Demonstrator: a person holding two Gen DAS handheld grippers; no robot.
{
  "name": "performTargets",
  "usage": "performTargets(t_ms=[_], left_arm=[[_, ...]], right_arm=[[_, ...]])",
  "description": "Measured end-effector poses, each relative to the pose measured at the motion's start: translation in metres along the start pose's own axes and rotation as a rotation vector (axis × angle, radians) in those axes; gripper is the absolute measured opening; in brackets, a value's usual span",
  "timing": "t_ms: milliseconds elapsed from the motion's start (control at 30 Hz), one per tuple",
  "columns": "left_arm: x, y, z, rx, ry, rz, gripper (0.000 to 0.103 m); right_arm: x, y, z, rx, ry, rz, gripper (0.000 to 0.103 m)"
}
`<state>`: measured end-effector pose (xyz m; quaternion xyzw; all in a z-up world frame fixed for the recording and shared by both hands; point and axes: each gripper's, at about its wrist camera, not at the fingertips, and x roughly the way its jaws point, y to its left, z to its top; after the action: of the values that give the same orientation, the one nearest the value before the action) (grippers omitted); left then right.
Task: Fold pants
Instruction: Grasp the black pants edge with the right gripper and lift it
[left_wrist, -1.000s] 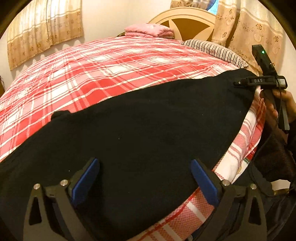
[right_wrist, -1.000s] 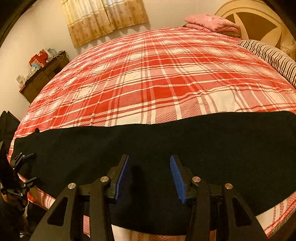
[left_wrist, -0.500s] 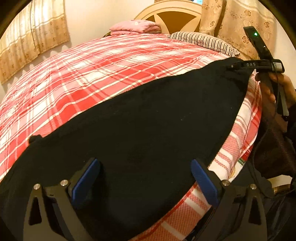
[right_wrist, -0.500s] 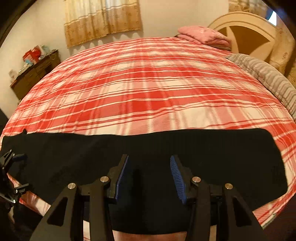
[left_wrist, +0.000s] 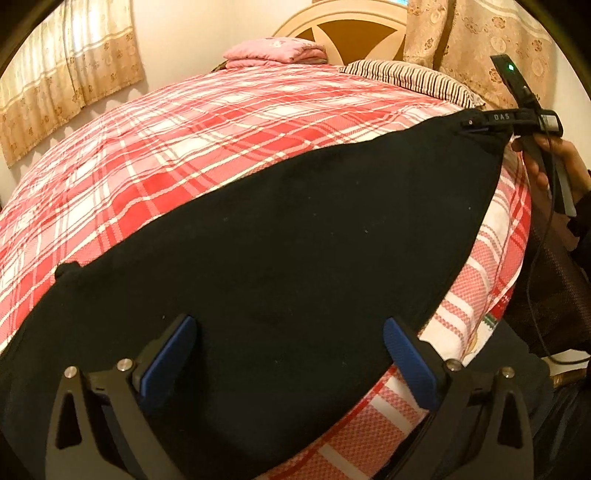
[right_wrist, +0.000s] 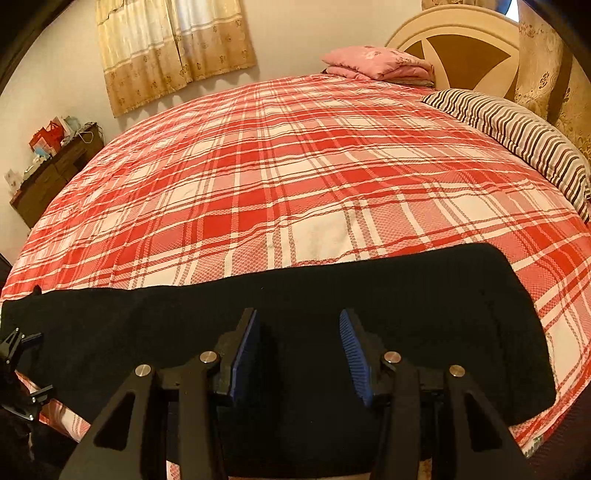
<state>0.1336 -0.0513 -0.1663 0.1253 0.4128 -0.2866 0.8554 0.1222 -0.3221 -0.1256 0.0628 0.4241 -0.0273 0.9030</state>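
Black pants (left_wrist: 280, 251) lie flat in a long band along the near edge of the bed; they also show in the right wrist view (right_wrist: 332, 295). My left gripper (left_wrist: 288, 354) is open wide, its blue pads over one end of the pants, empty. My right gripper (right_wrist: 299, 350) is open over the other end, its jaws apart with nothing between them. The right gripper also shows in the left wrist view (left_wrist: 476, 127) at the pants' far corner. The left gripper's tips show at the left edge of the right wrist view (right_wrist: 22, 339).
The bed has a red and white plaid cover (right_wrist: 295, 166). A striped pillow (right_wrist: 517, 136) and a folded pink blanket (right_wrist: 380, 64) lie by the headboard (right_wrist: 465, 48). A dark dresser (right_wrist: 51, 173) stands at the left wall. Curtains (right_wrist: 170, 48) hang behind.
Both views have swung a little; the right wrist view has turned back toward the headboard. The pants stay flat and both grippers stay open.
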Motion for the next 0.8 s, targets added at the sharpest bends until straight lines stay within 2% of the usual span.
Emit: performTargets(t_ms=[167, 333, 533, 700, 800], left_arm=[[-0.011, 0.007, -0.004, -0.058, -0.030, -0.030, 0.103], [-0.011, 0.012, -0.011, -0.099, -0.046, -0.022, 0.103], [-0.012, 0.019, -0.012, -0.127, -0.060, 0.004, 0.103], [-0.012, 0.025, -0.015, -0.164, -0.065, 0.024, 0.103], [-0.012, 0.026, -0.016, -0.174, -0.068, 0.024, 0.103]], right_arm=[[-0.026, -0.016, -0.001, 0.029, -0.066, -0.029, 0.049], [-0.063, -0.068, -0.007, 0.179, -0.151, 0.009, 0.050], [-0.075, -0.114, -0.018, 0.306, -0.155, 0.011, 0.050], [-0.061, -0.123, -0.022, 0.337, -0.126, 0.059, 0.050], [-0.046, -0.126, -0.024, 0.331, -0.098, 0.049, 0.050]])
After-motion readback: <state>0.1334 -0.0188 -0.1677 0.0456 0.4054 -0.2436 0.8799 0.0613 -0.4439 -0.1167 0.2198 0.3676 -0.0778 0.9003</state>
